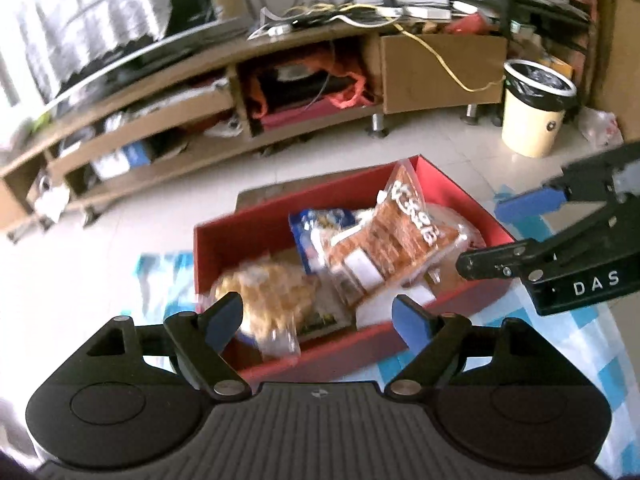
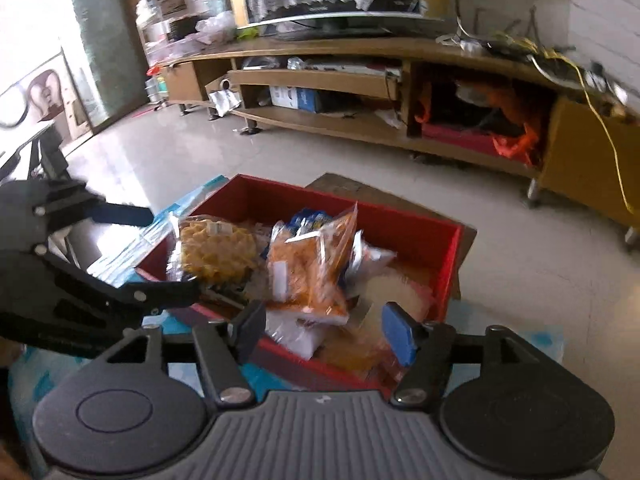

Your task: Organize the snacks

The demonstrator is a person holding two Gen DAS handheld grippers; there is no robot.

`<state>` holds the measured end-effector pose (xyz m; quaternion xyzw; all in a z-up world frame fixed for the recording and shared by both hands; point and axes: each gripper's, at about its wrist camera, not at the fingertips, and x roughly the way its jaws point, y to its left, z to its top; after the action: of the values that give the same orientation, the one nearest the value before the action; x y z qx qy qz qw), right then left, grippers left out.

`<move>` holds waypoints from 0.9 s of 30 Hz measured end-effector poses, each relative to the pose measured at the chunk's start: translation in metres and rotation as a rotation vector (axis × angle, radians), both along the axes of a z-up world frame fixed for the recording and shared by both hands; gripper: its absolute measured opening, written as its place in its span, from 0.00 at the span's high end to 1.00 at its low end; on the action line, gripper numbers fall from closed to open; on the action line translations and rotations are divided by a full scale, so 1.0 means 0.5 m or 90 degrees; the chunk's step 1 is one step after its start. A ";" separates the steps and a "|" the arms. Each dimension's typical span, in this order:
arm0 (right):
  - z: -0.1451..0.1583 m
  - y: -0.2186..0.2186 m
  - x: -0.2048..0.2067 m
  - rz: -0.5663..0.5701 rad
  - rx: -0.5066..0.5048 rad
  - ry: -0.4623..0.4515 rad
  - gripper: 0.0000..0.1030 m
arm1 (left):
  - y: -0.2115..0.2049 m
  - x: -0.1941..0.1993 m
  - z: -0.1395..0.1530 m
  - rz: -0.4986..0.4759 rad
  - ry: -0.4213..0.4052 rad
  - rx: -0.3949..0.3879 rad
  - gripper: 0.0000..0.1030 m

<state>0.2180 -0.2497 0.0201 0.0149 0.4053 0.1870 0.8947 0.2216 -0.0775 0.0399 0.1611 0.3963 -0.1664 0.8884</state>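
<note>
A red box (image 1: pixel 248 240) (image 2: pixel 452 248) stands on a blue-checked cloth and holds several snack packs. A clear pack of golden waffle biscuits (image 1: pixel 268 300) (image 2: pixel 216 252) lies at its left end. An orange bread pack (image 1: pixel 392 240) (image 2: pixel 308 268) leans in the middle over a blue pack (image 1: pixel 320 220). A pale round pack (image 2: pixel 392 288) lies at the right. My left gripper (image 1: pixel 316 320) is open and empty above the box's near wall by the waffle pack. My right gripper (image 2: pixel 324 332) is open and empty over the box's near right part.
The blue-checked cloth (image 1: pixel 580 344) covers the low table. A long wooden TV stand (image 1: pixel 280 80) (image 2: pixel 360 80) runs along the back with a television and cables. A cream waste bin (image 1: pixel 532 108) stands on the tiled floor at the right.
</note>
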 end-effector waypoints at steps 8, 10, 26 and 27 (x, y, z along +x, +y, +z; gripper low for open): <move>0.026 0.001 -0.088 -0.051 0.036 0.034 0.37 | 0.018 -0.068 0.015 0.063 0.024 -0.018 0.14; 0.025 -0.006 -0.113 -0.072 0.055 0.046 0.36 | 0.020 -0.087 0.016 0.067 0.022 -0.019 0.14; 0.033 0.023 -0.248 -0.138 0.089 0.030 0.31 | 0.037 -0.195 0.034 0.094 0.007 -0.039 0.13; 0.033 0.024 -0.253 -0.139 0.092 0.031 0.31 | 0.039 -0.199 0.034 0.095 0.007 -0.040 0.13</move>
<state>0.0915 -0.2375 0.0365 0.1282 0.4082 0.1169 0.8962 0.1219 -0.0582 0.0567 0.1022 0.4067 -0.1133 0.9007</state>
